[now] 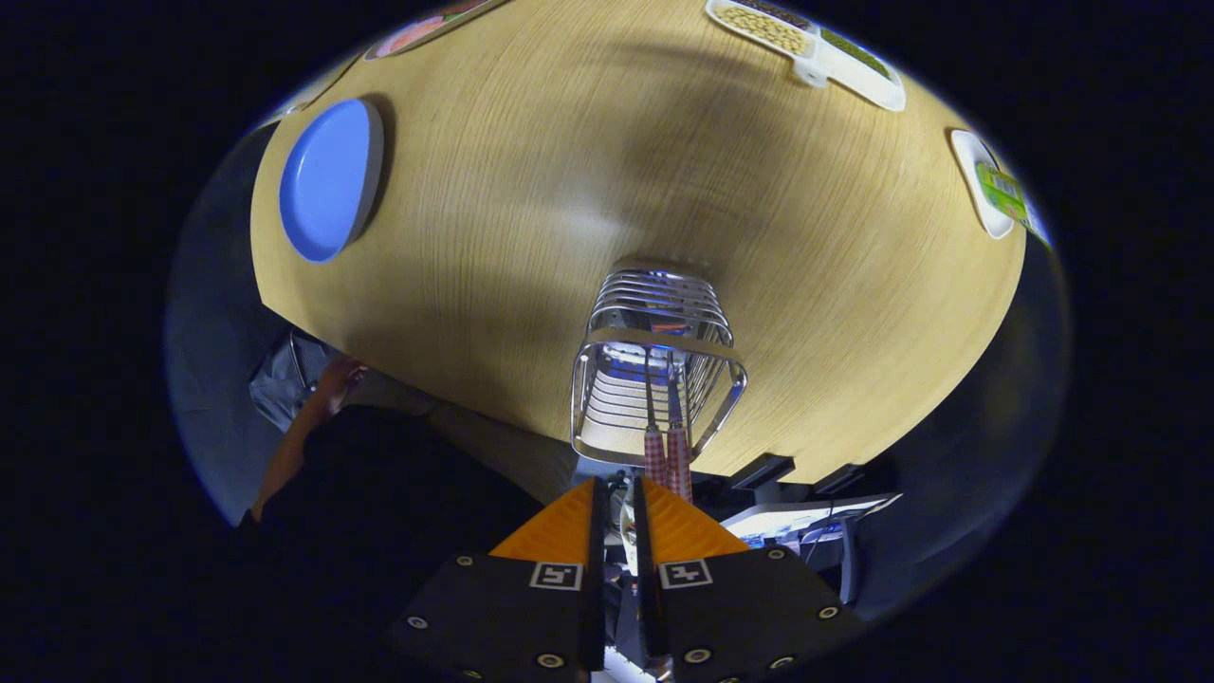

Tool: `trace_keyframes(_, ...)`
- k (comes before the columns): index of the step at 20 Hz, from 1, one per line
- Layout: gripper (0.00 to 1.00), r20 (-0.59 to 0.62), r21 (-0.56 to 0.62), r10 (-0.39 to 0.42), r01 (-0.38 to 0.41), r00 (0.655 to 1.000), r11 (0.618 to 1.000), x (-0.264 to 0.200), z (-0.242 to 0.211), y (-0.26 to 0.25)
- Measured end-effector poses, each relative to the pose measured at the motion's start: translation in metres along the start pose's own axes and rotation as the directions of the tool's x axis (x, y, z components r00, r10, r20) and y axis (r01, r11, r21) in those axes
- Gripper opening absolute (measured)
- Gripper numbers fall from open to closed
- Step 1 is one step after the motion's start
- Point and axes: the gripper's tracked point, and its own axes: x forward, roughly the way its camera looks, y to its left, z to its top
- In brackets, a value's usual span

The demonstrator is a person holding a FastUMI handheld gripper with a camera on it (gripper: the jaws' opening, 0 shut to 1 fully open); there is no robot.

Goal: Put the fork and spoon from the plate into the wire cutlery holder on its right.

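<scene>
- Claw (616, 493) fingers nearly together, narrow gap, pinching nothing.
- Holder (656, 365) just ahead of fingertips, on surface (531, 209) near its edge.
- Two checked handles (667, 458) stand side by side in holder; fork or spoon, can't tell.
- Blue plate (325, 180) far left, bare.
- White trays (806, 43) at far edge.

Light falls unevenly on the wooden tabletop (531, 190): a bright centre, broad soft shadows across it and toward its rim. Glare glints on the wire cutlery holder (659, 365). Fisheye distortion bends the tabletop's edges; the surroundings sink into darkness.
</scene>
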Motion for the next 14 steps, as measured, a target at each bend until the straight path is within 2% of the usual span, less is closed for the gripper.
trace_keyframes(3,0.16,0.104,0.012,0.022,-0.023,0.994,1.000,-0.014,0.004,0.001)
trace_keyframes(5,0.23,0.212,0.020,0.039,-0.044,0.976,0.999,-0.028,0.010,0.004)
trace_keyframes(6,0.31,0.270,0.021,0.046,-0.054,0.962,0.998,-0.037,0.011,0.003)
trace_keyframes(7,0.33,0.332,0.028,0.055,-0.068,0.942,0.997,-0.046,0.015,0.005)
trace_keyframes(10,0.54,0.478,0.072,0.063,-0.111,0.876,0.991,-0.073,0.018,0.007)
trace_keyframes(11,0.57,0.528,0.085,0.065,-0.128,0.847,0.988,-0.080,0.018,0.008)
trace_keyframes(12,0.65,0.577,0.095,0.063,-0.143,0.815,0.985,-0.088,0.018,0.007)
trace_keyframes(14,0.76,0.676,0.108,0.036,-0.147,0.736,0.983,-0.100,0.022,0.003)
